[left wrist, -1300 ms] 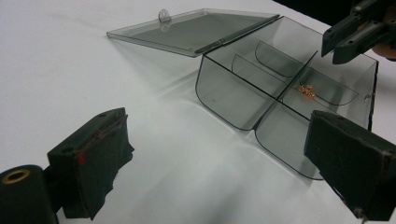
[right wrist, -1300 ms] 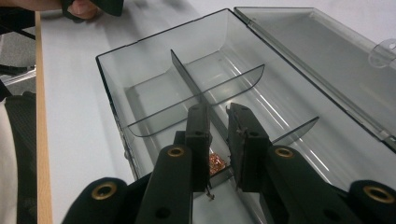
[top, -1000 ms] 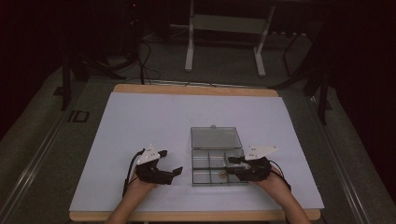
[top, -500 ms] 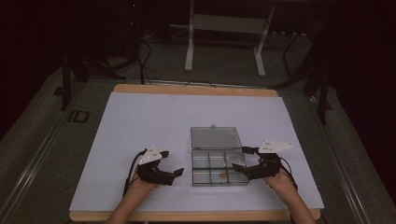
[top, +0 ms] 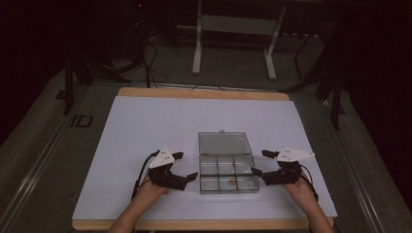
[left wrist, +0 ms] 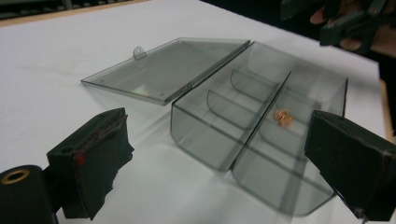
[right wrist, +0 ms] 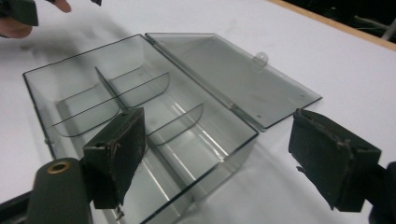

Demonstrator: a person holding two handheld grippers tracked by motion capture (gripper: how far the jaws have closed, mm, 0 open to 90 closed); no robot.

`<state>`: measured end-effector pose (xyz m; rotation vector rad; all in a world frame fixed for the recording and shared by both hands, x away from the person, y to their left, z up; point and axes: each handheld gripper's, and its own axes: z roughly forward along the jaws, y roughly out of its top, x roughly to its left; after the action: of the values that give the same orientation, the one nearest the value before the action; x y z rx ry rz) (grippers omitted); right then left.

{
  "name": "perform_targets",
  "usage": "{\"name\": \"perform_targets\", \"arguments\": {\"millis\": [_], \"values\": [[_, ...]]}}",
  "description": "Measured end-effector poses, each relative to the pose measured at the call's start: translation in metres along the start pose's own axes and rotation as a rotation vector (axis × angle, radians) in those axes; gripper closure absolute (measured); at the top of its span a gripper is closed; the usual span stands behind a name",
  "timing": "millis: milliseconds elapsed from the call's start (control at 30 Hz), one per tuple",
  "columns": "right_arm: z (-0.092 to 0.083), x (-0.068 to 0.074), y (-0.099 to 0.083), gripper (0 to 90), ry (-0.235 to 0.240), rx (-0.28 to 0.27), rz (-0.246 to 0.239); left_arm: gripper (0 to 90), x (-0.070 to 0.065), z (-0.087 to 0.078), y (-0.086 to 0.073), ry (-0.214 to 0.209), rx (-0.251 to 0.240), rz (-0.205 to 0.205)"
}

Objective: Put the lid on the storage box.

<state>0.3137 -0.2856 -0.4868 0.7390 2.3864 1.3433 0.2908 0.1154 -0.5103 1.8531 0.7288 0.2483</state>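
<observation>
Clear compartment box (top: 228,173) sitting open on the white tabletop (top: 145,126), near the front edge and slightly right of centre. Lid (top: 224,143) folded back flat on the far side, small latch tab at its far edge, hinge line touching the box's far wall. Inside, dividers splitting the tray into two rows of compartments. Small cluster of copper-coloured pieces (top: 231,182) resting in the near row's middle compartment; seen more plainly from the left gripper view (left wrist: 283,117), lying on the floor of the tray beside the long central divider.

Left hand-held gripper (top: 187,166) just beside the box's left wall, held by the left hand (top: 150,187) coming in from the near edge. Jaws spread wide, nothing between them; in its own view the box's rounded near corner framed in the gap, not touched.

Right hand-held gripper (top: 260,162) just beside the box's right wall, held by the right hand (top: 299,187). Jaws likewise spread wide and empty; in its own view, one jaw over the tray's edge, the other out over bare tabletop beside the lid (right wrist: 236,74).

Beyond the tabletop's far edge, a dim floor with a white metal stand (top: 233,39) and dark cables (top: 150,58).
</observation>
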Motion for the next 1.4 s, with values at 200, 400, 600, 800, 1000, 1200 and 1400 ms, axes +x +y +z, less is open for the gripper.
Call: {"name": "perform_targets", "arguments": {"millis": [200,400,600,800,1000,1200,1400], "values": [[-0.004,-0.004,0.000,15.6,-0.052,-0.010,-0.006,3.3,-0.001,0.007,0.014,-0.036,0.028,-0.017],[-0.007,-0.008,0.001,14.6,-0.093,-0.058,0.011,2.7,0.001,0.015,0.020,-0.053,0.051,-0.025],[-0.006,-0.015,0.004,14.5,-0.087,-0.049,0.069,1.8,0.004,0.021,0.030,-0.036,0.037,-0.018],[-0.007,-0.025,0.008,14.3,-0.061,-0.100,0.137,1.8,0.005,0.029,0.039,-0.013,0.051,0.004],[-0.004,-0.033,0.010,14.3,-0.084,-0.109,0.156,1.8,0.006,0.037,0.041,0.040,-0.009,0.022],[-0.004,-0.039,0.010,14.3,-0.108,-0.129,0.170,1.9,0.011,0.045,0.044,0.047,-0.033,-0.030],[-0.002,-0.046,0.009,14.3,-0.138,-0.127,0.184,2.0,0.016,0.055,0.047,0.071,-0.019,-0.024]]}}
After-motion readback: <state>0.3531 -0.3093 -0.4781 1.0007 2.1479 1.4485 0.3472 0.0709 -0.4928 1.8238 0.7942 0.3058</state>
